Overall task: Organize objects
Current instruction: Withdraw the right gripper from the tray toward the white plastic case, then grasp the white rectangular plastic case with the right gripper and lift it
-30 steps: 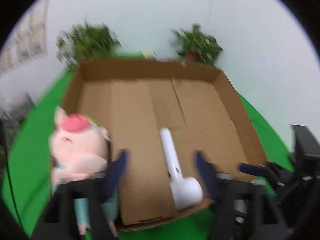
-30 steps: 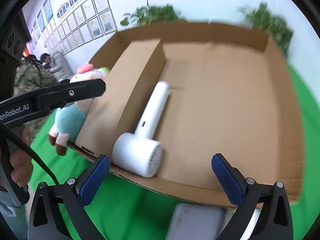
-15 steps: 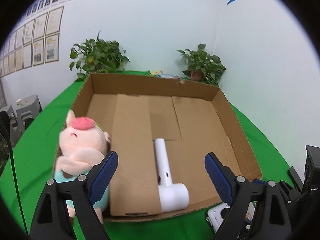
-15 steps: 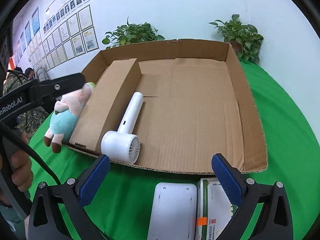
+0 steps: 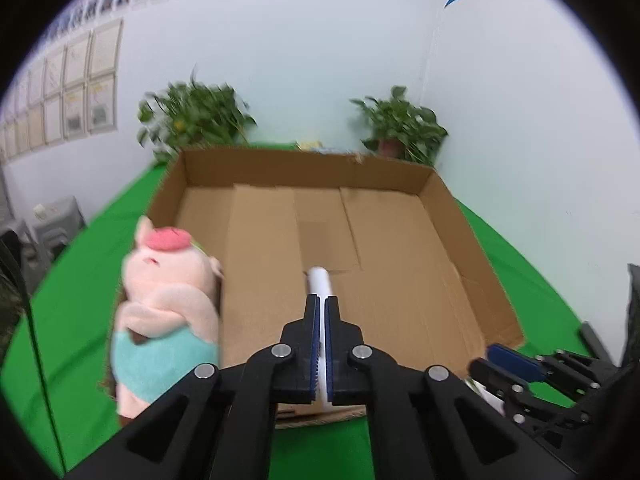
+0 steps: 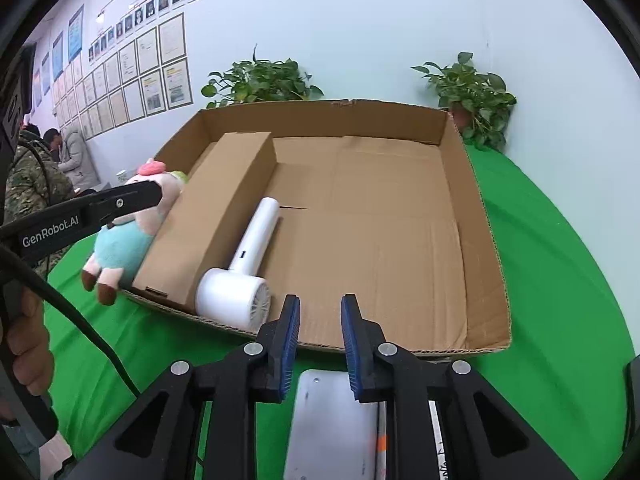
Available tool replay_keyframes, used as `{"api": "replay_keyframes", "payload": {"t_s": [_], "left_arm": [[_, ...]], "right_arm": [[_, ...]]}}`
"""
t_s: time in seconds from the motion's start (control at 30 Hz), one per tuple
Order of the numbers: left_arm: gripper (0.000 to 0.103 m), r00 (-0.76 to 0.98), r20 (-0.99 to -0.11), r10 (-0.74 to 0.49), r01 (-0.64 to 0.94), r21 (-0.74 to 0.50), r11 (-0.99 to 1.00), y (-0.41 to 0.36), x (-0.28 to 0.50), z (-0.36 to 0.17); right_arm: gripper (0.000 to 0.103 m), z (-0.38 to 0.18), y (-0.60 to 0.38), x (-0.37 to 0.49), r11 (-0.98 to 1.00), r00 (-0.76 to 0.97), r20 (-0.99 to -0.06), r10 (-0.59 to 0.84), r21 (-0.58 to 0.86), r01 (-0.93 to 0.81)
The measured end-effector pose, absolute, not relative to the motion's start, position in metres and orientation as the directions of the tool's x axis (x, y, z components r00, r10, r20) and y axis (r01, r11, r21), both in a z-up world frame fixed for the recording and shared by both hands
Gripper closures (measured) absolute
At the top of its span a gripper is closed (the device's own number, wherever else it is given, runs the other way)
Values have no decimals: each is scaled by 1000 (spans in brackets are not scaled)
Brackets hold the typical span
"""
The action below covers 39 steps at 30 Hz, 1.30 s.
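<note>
A wide, shallow cardboard box (image 6: 476, 216) lies on the green table (image 6: 560, 264). A white hair dryer (image 6: 244, 272) lies inside near the front wall, its handle tip showing in the left wrist view (image 5: 319, 278). A pink pig plush (image 5: 168, 304) with a teal body leans on the box's left outside wall, also seen in the right wrist view (image 6: 128, 232). My left gripper (image 5: 322, 304) is shut and empty above the box front. My right gripper (image 6: 320, 312) is nearly closed and empty, over a white flat device (image 6: 332, 428) on the table.
A printed carton (image 6: 440, 440) lies beside the white device. An upright cardboard flap (image 6: 224, 200) stands in the box's left part. Two potted plants (image 6: 260, 80) (image 6: 472, 96) stand behind the box. People sit at far left (image 6: 68, 152).
Both grippers closed: the left from wide open to fully shut, the right to a narrow gap. The hair dryer, plush and box stayed in place.
</note>
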<state>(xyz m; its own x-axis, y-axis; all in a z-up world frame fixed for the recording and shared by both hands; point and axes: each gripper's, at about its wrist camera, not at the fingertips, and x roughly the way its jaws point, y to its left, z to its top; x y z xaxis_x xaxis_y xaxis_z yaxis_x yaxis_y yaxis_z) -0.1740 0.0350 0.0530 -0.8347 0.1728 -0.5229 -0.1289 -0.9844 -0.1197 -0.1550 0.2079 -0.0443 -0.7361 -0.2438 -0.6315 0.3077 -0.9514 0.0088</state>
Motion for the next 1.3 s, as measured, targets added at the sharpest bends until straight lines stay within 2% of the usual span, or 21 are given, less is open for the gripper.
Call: {"api": "replay_keyframes", "payload": {"t_s": [0.03,0.07,0.1,0.13,0.17,0.33,0.87,0.97,1.1,1.3], "left_arm": [[74,-843,-520,140,-104,-99,-990,36,-173,54],[37,-846,-516,136,-99,-98,-990,36,-172,54],[17,-848,-507,154,-108,-120,-987,33,-171,55],[17,-854,-489,180,-115,-160,-980,29,-168,55],[17,-853,-483,199,-120,-189,-975,26,-167,56],[17,-817,-528,233,-121,-239,-964,16,-175,52],[17,-801,-541,256,-168,-207,-964,28,-173,48],[17,-792,-522,315,-210,-252,-945,26,-170,48],[17,-749,-536,388,-252,-311,-916,23,-166,40],[18,-668,-561,490,-302,-398,-866,25,-161,17]], "right_arm": [[81,-43,208,-154,-949,-737,-627,-251,11,315],[69,-42,208,-153,-947,-735,-627,-259,15,321],[54,-42,209,-153,-946,-733,-627,-263,19,324],[15,-42,210,-153,-943,-730,-625,-276,31,330],[2,-41,212,-153,-939,-728,-617,-299,53,341],[1,-43,213,-149,-939,-724,-620,-303,62,339],[1,-42,223,-136,-921,-729,-576,-369,119,372],[1,-44,225,-131,-894,-707,-566,-424,140,425],[2,-58,229,-112,-793,-590,-565,-578,218,569],[14,-91,225,-102,-737,-443,-646,-622,289,611]]}}
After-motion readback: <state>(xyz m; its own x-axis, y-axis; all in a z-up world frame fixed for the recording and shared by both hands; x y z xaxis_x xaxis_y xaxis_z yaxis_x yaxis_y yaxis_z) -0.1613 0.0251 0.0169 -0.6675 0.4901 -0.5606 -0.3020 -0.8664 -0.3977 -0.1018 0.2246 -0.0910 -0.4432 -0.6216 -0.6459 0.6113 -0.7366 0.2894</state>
